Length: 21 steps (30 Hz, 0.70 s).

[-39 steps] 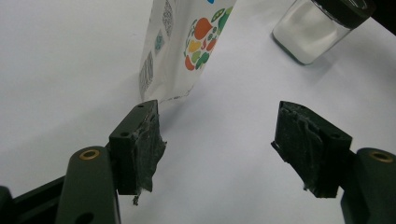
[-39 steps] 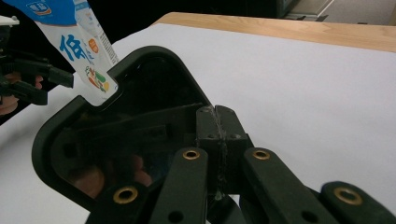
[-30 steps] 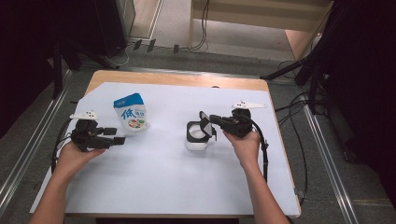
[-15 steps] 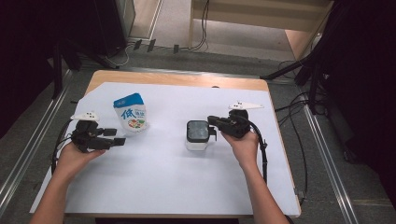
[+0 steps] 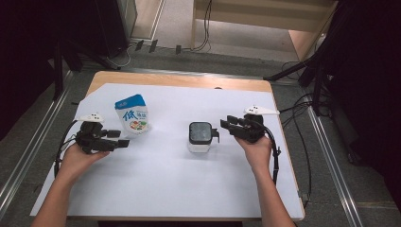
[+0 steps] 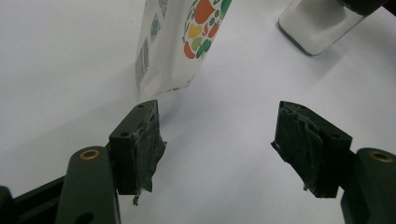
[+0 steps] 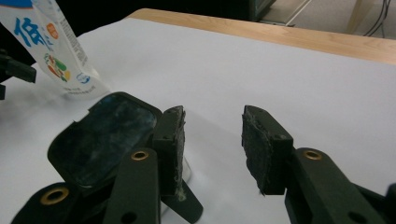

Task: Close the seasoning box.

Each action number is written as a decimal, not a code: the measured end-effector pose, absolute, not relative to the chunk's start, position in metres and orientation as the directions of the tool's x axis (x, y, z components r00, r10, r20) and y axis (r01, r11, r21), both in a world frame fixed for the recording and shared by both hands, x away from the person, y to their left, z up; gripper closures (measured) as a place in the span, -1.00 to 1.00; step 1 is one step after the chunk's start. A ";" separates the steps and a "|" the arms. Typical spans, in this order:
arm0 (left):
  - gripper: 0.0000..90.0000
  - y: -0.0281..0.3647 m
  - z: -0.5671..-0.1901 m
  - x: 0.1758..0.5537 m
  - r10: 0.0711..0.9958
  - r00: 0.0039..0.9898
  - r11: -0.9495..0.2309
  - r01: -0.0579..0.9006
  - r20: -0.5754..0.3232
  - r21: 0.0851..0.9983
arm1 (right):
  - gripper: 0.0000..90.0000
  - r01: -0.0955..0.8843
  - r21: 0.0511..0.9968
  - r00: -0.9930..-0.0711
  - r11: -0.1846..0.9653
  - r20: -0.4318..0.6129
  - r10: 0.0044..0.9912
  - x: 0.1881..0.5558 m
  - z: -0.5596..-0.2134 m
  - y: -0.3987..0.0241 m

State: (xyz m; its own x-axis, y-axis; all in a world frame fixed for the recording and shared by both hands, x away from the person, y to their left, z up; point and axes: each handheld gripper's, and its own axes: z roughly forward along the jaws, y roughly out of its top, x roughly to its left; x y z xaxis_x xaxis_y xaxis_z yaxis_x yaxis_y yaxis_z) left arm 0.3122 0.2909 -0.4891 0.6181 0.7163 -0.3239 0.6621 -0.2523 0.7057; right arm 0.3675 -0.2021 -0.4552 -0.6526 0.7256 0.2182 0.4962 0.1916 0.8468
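Since a second ago the lid of the white container [image 5: 200,137] has gone from standing up to lying flat on top, and the right gripper [image 5: 226,126] has drawn back from it; its jaws have just been opening and nothing sits between them. Nearest the person, the left gripper [image 5: 120,138] rests at about 9 o'clock on the bench [image 5: 156,189], its jaws spread wide and empty. The container stands near the middle of the white sheet, its dark lid [image 7: 105,135] closed, just off the right gripper at 3 o'clock. Farther out, at about 10 o'clock, the blue-and-white pouch [image 5: 132,115] stands upright just beyond the left gripper, apart from its jaws.
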 end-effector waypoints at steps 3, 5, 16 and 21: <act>-0.29 0.290 -0.490 0.314 0.712 0.624 -0.263 0.662 -0.321 0.702 | 0.30 0.489 0.851 -0.639 0.190 0.202 0.742 0.365 -0.458 -0.210; -0.29 0.289 -0.491 0.315 0.715 0.622 -0.262 0.662 -0.319 0.702 | 0.29 0.486 0.853 -0.630 0.192 0.190 0.753 0.364 -0.460 -0.214; -0.29 0.287 -0.491 0.320 0.712 0.624 -0.257 0.659 -0.323 0.707 | 0.20 0.504 0.843 -0.585 0.188 0.173 0.793 0.359 -0.475 -0.236; -0.29 0.286 -0.492 0.320 0.713 0.625 -0.268 0.663 -0.319 0.699 | 0.19 0.505 0.838 -0.579 0.205 0.152 0.801 0.357 -0.481 -0.241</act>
